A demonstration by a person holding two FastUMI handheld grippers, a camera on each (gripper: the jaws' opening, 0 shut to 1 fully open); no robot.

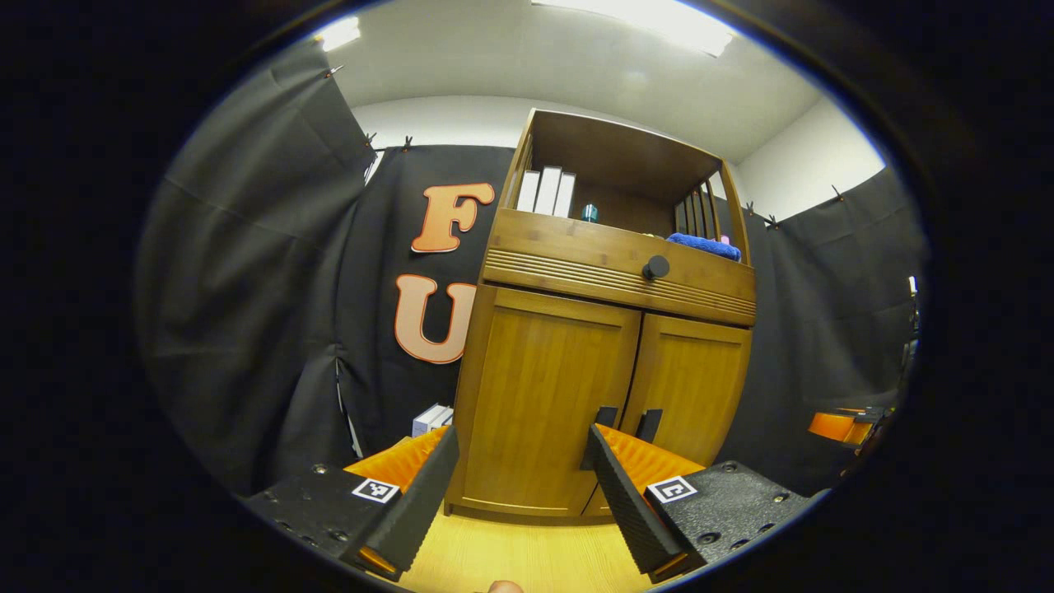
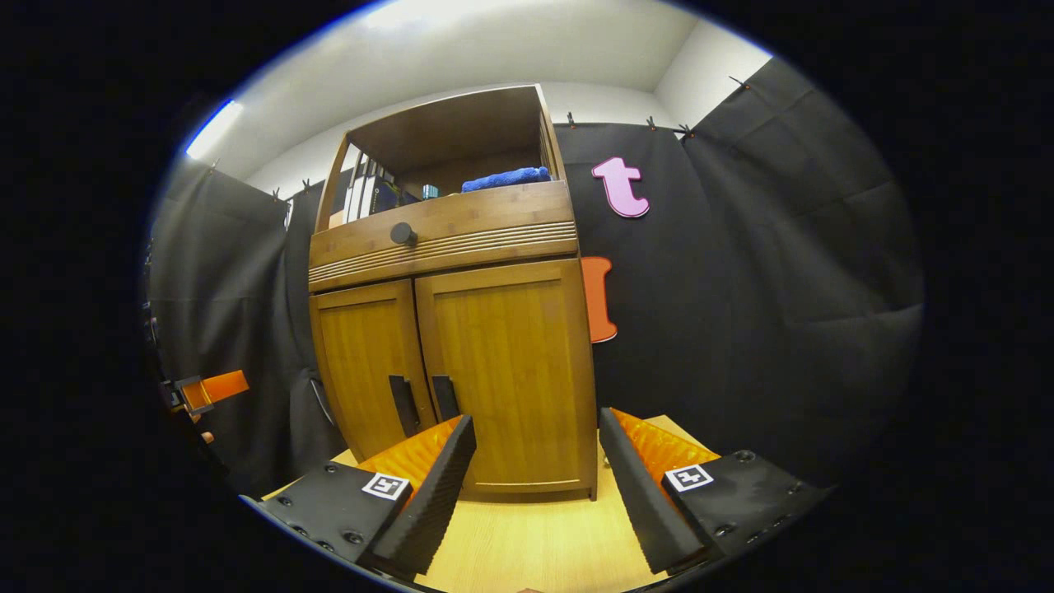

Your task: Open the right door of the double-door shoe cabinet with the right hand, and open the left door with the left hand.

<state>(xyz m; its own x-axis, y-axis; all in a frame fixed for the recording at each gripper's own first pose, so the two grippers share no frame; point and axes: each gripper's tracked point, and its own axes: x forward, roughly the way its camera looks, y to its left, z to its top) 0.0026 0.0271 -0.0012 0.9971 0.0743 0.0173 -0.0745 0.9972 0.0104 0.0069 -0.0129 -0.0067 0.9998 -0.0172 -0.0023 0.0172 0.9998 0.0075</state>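
A wooden shoe cabinet (image 1: 609, 272) (image 2: 453, 239) stands on a light wood floor, both lower doors closed. In the left gripper view the left door (image 1: 543, 395) faces my left gripper (image 1: 520, 461), which is open and a short way in front of it; two dark handles (image 1: 606, 415) sit at the doors' meeting edge. In the right gripper view the right door (image 2: 510, 362) is straight ahead of my open right gripper (image 2: 537, 453), with its dark handle (image 2: 445, 395) just left of the gap. The left door (image 2: 362, 371) lies further left. Nothing is between either pair of fingers.
A drawer with a round black knob (image 1: 655, 266) (image 2: 403, 233) sits above the doors. The open shelf holds white books (image 1: 547, 191), a blue cloth (image 2: 506, 178) and a small teal item. Small boxes (image 1: 431, 418) lie left of the cabinet. The other gripper (image 1: 848, 424) (image 2: 206, 389) shows at the edge.
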